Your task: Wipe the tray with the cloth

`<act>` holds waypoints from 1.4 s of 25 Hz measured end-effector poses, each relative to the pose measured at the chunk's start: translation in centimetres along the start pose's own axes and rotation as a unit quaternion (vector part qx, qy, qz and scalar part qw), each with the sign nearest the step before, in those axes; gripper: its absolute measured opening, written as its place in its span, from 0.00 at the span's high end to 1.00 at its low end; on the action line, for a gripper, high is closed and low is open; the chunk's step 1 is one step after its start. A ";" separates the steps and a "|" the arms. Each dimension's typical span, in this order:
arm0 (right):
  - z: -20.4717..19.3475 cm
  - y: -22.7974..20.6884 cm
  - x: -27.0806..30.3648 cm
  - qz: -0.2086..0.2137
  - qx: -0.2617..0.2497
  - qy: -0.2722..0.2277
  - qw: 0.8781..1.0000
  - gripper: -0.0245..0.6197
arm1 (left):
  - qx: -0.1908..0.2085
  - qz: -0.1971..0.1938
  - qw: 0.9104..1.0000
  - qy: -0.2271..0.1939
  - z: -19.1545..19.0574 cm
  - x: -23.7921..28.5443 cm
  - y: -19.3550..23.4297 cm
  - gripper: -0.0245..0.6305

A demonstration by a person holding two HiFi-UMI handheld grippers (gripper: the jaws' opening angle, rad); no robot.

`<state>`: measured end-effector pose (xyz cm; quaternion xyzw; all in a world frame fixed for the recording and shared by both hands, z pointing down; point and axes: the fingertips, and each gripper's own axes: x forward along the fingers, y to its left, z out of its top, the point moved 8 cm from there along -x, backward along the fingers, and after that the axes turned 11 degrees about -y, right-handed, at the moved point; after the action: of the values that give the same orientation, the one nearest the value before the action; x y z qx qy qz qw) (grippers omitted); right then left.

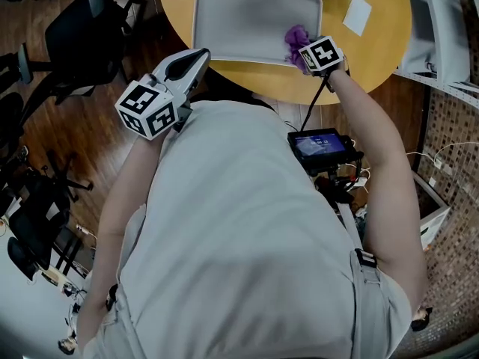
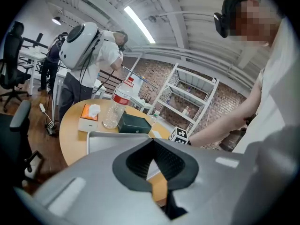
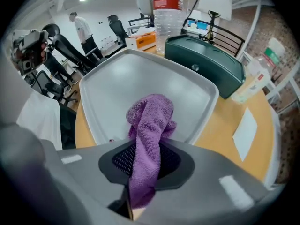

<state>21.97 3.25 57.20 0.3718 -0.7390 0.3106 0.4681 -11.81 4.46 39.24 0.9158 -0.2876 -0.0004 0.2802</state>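
The tray is lying on the round wooden worktop, its bare grey floor showing no visible marks. The right tongs are clamping the purple cloth between closed jaws. The bunched free end is sitting over the tray's near right corner. Whether the cloth is actually pressing on the tray floor cannot be told from either view. In the head view the marker cube is covering those jaws, and only a tuft of cloth is showing beside it.

The left tongs are hanging short of the tray's near left corner, over the worktop edge. Their jaws are standing together with nothing between them, and only a thin slit of worktop is showing through. In the left gripper view they are blocking most of the tray.

A water bottle is standing beyond the tray, its top running out of frame. A dark green box is sitting just beside it. A white paper slip is lying to the right of the tray. The person's torso is hiding the worktop's near edge.
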 end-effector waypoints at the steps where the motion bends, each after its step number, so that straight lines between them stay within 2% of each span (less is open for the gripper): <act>1: -0.3 -0.6 -0.1 -0.006 0.015 -0.002 1.000 0.85 | 0.000 -0.002 1.000 0.001 -0.1 0.1 -0.1 0.96; 4: -0.4 -2.1 -0.4 -0.015 0.053 -0.007 0.998 0.85 | 0.001 -0.005 1.000 0.005 -0.3 0.1 -0.5 0.96; 7: 0.6 -1.9 -0.4 -0.020 0.050 -0.001 0.999 0.85 | 0.000 0.003 1.000 0.003 -0.5 -0.5 -0.7 0.96; 11: 2.6 -0.5 -0.3 -0.013 0.016 0.003 1.000 0.85 | -0.009 0.021 1.000 -0.009 -0.7 -1.8 -0.9 0.96; 17: 8.1 4.2 2.7 0.037 -0.056 -0.006 0.998 0.85 | -0.021 0.059 0.998 -0.029 -1.4 -4.0 0.3 0.96; 21: 13.0 9.5 6.2 0.084 -0.117 -0.013 0.989 0.85 | -0.033 0.094 0.994 -0.044 -1.9 -6.4 1.9 0.96; 27: 18.1 15.6 8.1 0.115 -0.191 -0.011 0.975 0.85 | -0.037 0.134 0.988 -0.064 -1.0 -10.1 2.6 0.96; 31: 18.9 16.7 8.0 0.113 -0.222 0.004 0.969 0.85 | -0.033 0.148 0.986 -0.074 -0.6 -11.3 2.5 0.96; 35: 18.2 15.3 7.3 0.111 -0.216 0.001 0.970 0.85 | -0.031 0.137 0.988 -0.072 -0.1 -11.1 2.8 0.96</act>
<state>-1.39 -5.21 55.50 0.1775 -0.8250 0.1940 0.5003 -22.53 8.43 38.97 0.8563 -0.4294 -0.0369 0.2847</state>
